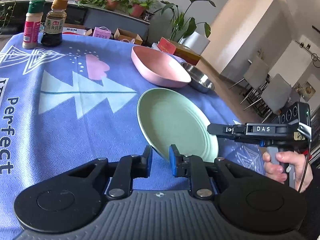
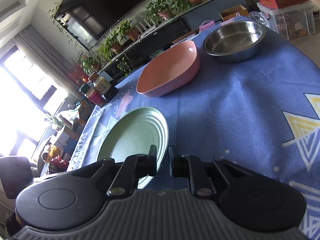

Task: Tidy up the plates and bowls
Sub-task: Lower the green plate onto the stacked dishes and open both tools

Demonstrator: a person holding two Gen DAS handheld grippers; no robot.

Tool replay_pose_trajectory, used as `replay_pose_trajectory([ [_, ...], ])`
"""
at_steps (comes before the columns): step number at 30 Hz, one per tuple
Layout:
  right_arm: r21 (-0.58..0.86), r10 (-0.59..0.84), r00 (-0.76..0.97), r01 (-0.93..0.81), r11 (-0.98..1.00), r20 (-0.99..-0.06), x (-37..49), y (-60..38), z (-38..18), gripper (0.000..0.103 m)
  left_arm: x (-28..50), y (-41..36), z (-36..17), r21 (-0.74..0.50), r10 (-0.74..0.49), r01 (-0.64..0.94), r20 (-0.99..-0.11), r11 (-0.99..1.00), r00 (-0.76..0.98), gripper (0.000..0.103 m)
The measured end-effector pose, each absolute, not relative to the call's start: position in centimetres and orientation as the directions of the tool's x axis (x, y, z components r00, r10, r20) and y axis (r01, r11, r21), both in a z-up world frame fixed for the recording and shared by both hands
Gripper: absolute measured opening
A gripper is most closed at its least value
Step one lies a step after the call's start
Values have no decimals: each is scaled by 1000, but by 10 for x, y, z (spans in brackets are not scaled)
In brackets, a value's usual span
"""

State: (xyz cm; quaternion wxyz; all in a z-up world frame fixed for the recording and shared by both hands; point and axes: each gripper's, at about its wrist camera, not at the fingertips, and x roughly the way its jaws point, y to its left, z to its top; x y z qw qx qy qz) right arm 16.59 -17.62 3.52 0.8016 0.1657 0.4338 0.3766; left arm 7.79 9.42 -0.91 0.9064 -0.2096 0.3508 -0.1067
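Left claw (image 1: 161, 156) and right claw (image 2: 162, 160) are each clenched on the rim of the green plate (image 1: 172, 120). It sits at the front of the blue-clothed counter (image 1: 80, 120), short of the pink bowl (image 1: 160, 68). Moving both grips together (no twisting) looks the safest carry. Only the right view shows the steel bowl (image 2: 234, 40) whole; only the left shows the hand (image 1: 284, 166) gripping the right handle.
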Motion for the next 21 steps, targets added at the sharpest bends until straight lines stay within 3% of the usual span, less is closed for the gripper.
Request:
replay_pose_trajectory([
  [8, 580, 741, 340, -467, 668, -579, 165, -176, 35, 37, 84, 97, -18, -464, -350, 38, -608, 885, 712, 17],
  [21, 580, 734, 330, -457, 675, -594, 164, -175, 33, 38, 80, 90, -14, -429, -333, 51, -617, 902, 713, 26],
])
